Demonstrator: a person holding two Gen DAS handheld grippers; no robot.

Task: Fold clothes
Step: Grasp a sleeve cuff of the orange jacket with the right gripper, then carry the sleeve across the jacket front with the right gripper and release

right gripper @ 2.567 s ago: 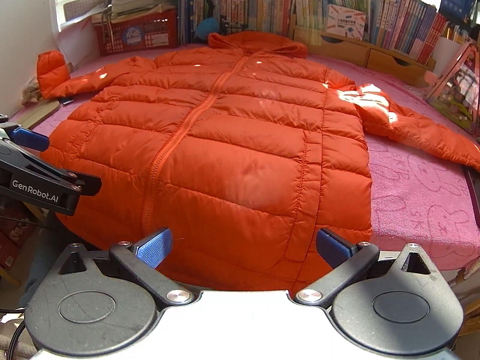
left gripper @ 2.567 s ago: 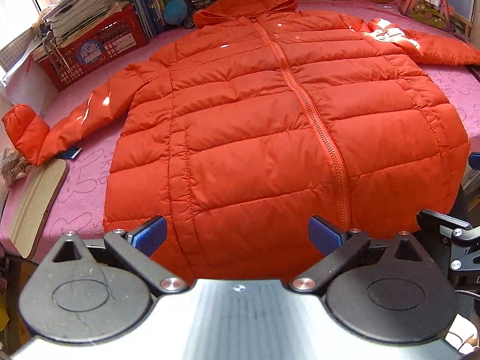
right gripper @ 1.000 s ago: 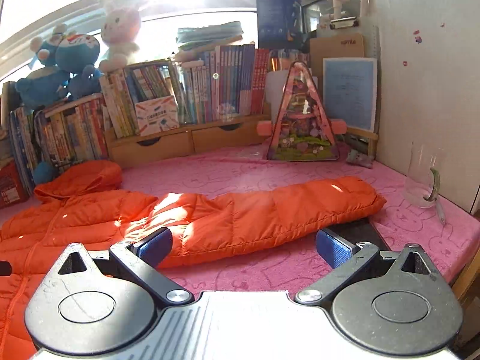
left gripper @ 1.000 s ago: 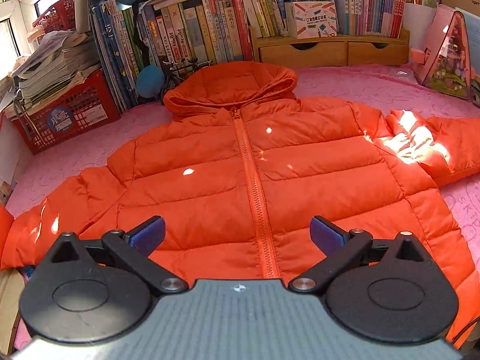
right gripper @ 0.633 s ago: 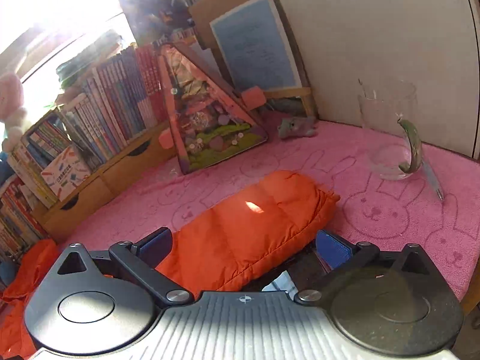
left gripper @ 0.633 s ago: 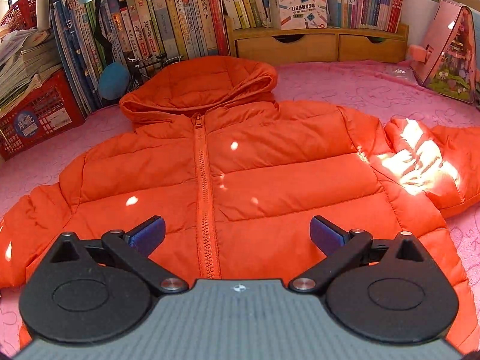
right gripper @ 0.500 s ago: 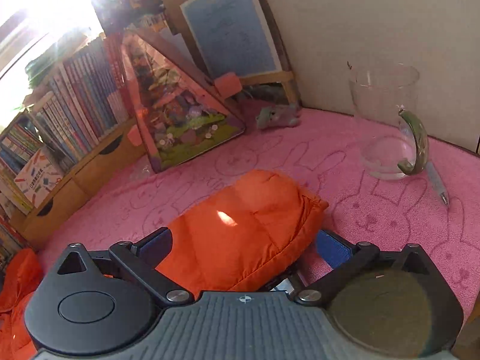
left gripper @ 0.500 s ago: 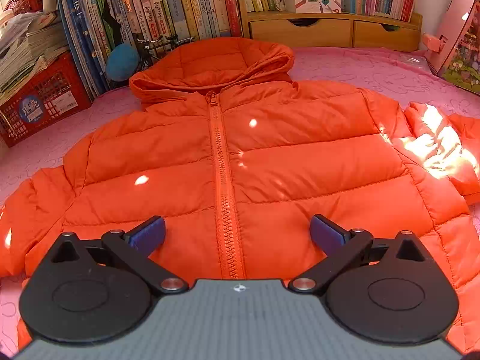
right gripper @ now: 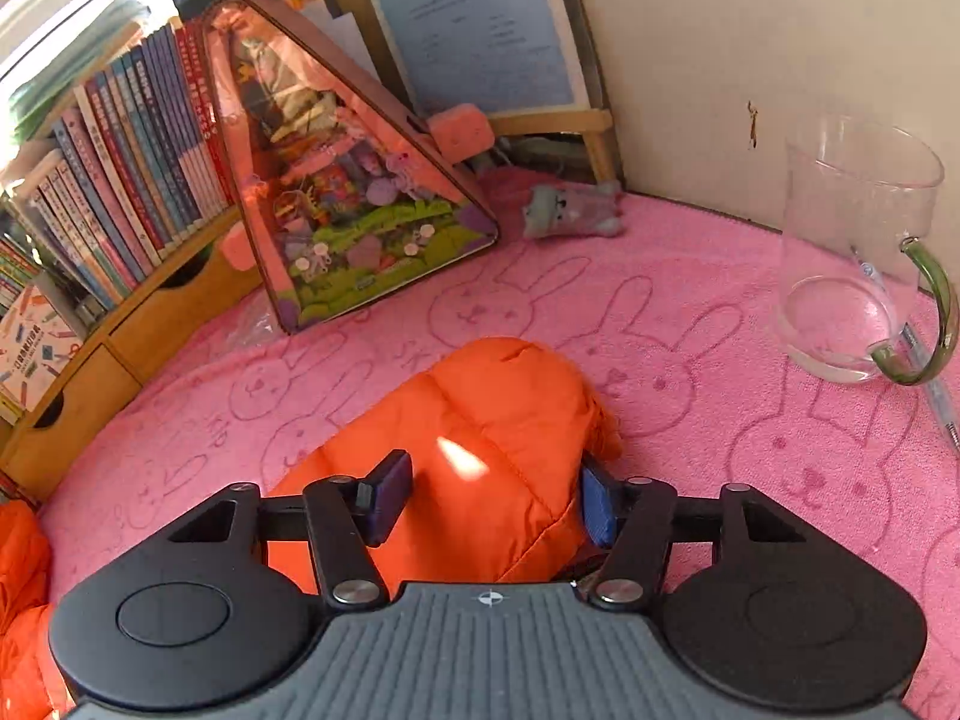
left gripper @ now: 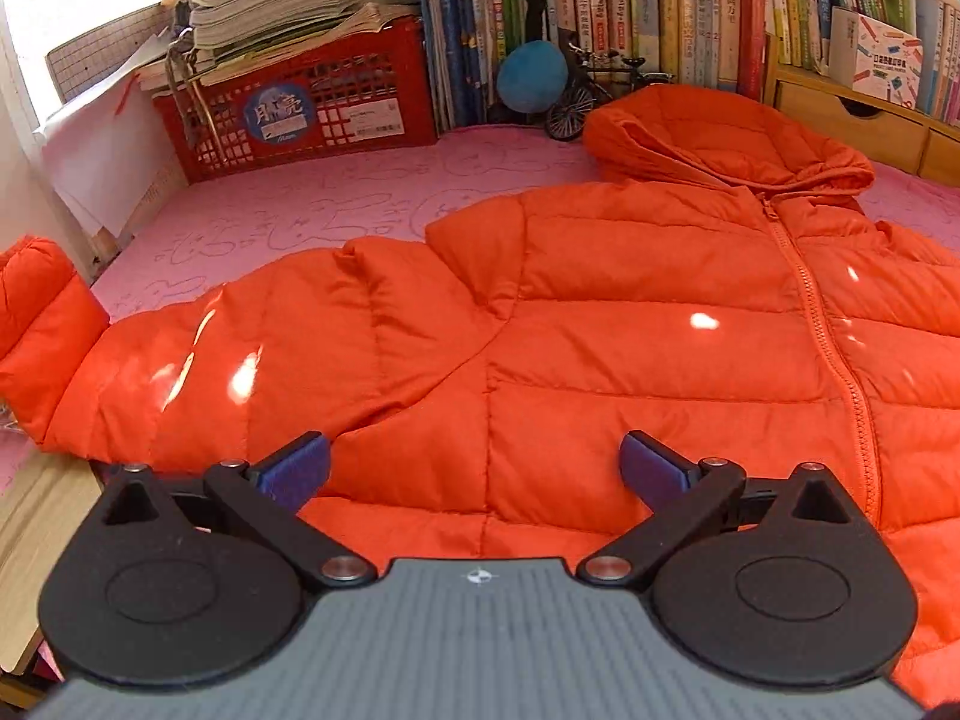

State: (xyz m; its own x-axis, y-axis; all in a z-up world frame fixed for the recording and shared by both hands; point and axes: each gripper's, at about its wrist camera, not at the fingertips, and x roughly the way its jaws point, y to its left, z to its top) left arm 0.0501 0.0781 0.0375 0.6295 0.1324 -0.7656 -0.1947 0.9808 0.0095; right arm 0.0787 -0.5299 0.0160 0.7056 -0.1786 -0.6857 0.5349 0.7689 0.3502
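An orange hooded puffer jacket (left gripper: 630,312) lies zipped and face up on a pink rabbit-print blanket (left gripper: 288,210). Its left sleeve (left gripper: 198,360) stretches to the left, the cuff hanging at the bed's edge. My left gripper (left gripper: 474,468) hovers open just above the spot where that sleeve meets the body, with nothing between its fingers. In the right wrist view the end of the other sleeve (right gripper: 498,408) lies on the blanket. My right gripper (right gripper: 493,501) has both blue pads pressed against the sides of this sleeve near its cuff.
A glass jug (right gripper: 852,264) and a pen (right gripper: 936,384) sit right of the sleeve. A triangular toy house (right gripper: 354,192) and a small grey plush (right gripper: 570,210) stand beyond it. A red crate (left gripper: 300,114), books, a blue ball (left gripper: 531,75) and a model bicycle (left gripper: 576,102) line the back.
My right gripper's fingers have narrowed from wide open onto the sleeve end. My left gripper has swung left, from over the zip to the left shoulder and sleeve.
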